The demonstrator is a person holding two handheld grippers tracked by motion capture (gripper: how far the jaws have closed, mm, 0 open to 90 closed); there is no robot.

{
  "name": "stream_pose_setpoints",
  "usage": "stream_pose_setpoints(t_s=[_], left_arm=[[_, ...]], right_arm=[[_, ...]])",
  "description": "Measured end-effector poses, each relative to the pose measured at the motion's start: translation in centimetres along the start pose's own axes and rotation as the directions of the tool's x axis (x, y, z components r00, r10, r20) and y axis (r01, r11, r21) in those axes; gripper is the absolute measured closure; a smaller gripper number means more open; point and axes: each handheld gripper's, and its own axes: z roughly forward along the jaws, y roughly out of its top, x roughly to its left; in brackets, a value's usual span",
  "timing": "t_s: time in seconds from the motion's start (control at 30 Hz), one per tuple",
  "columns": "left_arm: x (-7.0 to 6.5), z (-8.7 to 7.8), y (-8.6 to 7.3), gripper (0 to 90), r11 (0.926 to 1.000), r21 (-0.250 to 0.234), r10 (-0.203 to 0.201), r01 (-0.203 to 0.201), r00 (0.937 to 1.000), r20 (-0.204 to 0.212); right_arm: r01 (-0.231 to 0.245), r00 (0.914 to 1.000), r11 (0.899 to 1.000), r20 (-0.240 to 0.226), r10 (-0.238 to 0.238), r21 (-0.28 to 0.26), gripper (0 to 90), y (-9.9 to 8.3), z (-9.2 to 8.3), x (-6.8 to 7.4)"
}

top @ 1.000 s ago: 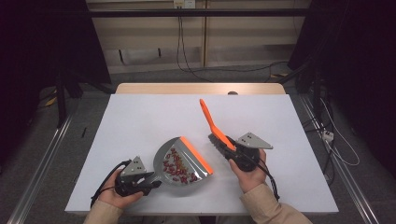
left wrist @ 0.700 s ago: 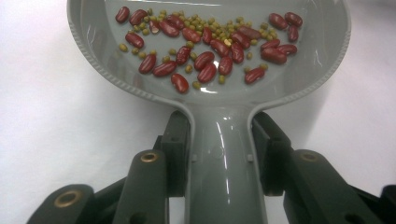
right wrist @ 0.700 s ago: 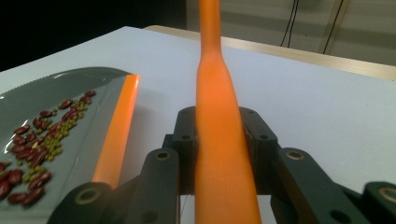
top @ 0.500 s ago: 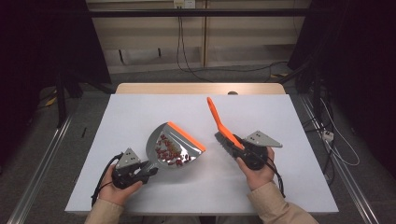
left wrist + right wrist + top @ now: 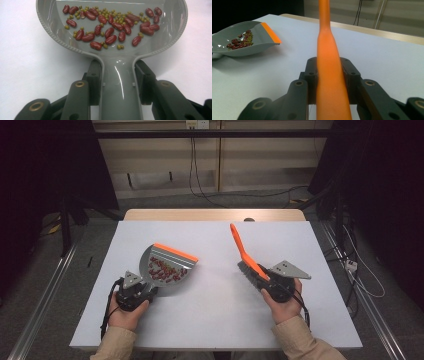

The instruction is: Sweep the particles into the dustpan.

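Note:
A grey dustpan (image 5: 172, 270) with an orange lip holds several red beans (image 5: 110, 25) and small green ones. My left gripper (image 5: 149, 289) is shut on the dustpan's grey handle (image 5: 117, 82) at the table's left front, with its jaws pressing both sides. The pan shows a shadow beneath it in the right gripper view, where the dustpan (image 5: 244, 42) sits at far left. My right gripper (image 5: 264, 281) is shut on the orange handle of a brush (image 5: 244, 251), whose dark bristles point toward the table. That brush handle (image 5: 329, 62) rises between the jaws.
The white table top (image 5: 210, 320) spreads between both hands, with a wooden edge (image 5: 215, 215) at the far side. Cables and dark stands crowd the floor beyond and to the right. A person's hands and beige sleeves enter from the bottom.
The left hand has carried the dustpan left and farther from the person. The right hand has shifted the brush to the right, widening the gap between them.

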Motion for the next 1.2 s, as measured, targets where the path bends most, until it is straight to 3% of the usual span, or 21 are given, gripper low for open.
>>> stream_pose_setpoints(t_s=[0.2, 0.43, 0.53, 0.8, 1.0, 1.13, 1.2], left_arm=[[0.6, 0.6, -0.1, 62.9, 0.9985, 0.025, -0.048, 0.049, 0.9972, -0.058], [0.7, 0.8, -0.2, 62.6, 0.9971, 0.030, -0.068, 0.070, 0.9952, -0.070], [0.4, 0.5, -0.2, 60.8, 0.9975, 0.003, -0.070, 0.071, 0.9959, -0.056], [-1.4, -0.1, -0.6, 49.2, 0.9988, 0.014, -0.048, 0.047, 0.9983, 0.034], [-2.1, -0.5, -0.9, 41.4, 0.9990, 0.022, -0.040, 0.038, 0.9927, 0.114], [-2.2, -0.9, -0.9, 34.6, 0.9997, 0.006, -0.023, 0.023, 0.9903, 0.137], [-1.9, -1.2, -0.9, 25.0, 0.9995, -0.003, -0.032, 0.033, 0.9915, 0.126]], right_arm=[[-0.003, 1.0000, 1.000, 0.004, 0.003, 0.004, 71.2, -0.1, 0.0, -0.1], [-0.007, 0.9999, 1.000, 0.011, 0.007, 0.004, 71.2, -0.3, -0.2, -0.4], [-0.007, 0.9999, 1.000, 0.012, 0.007, 0.003, 71.2, -0.3, -0.4, -0.4], [-0.010, 0.9999, 1.000, 0.013, 0.010, 0.004, 71.2, -0.4, -0.6, -0.5], [-0.014, 0.9999, 1.000, 0.009, 0.014, 0.009, 71.2, -0.6, -0.8, -0.7], [-0.023, 0.9996, 1.000, 0.016, 0.023, 0.018, 71.2, -0.9, -0.9, -1.1], [-0.025, 0.9994, 0.999, 0.023, 0.025, 0.022, 71.2, -1.0, -0.8, -1.2]])
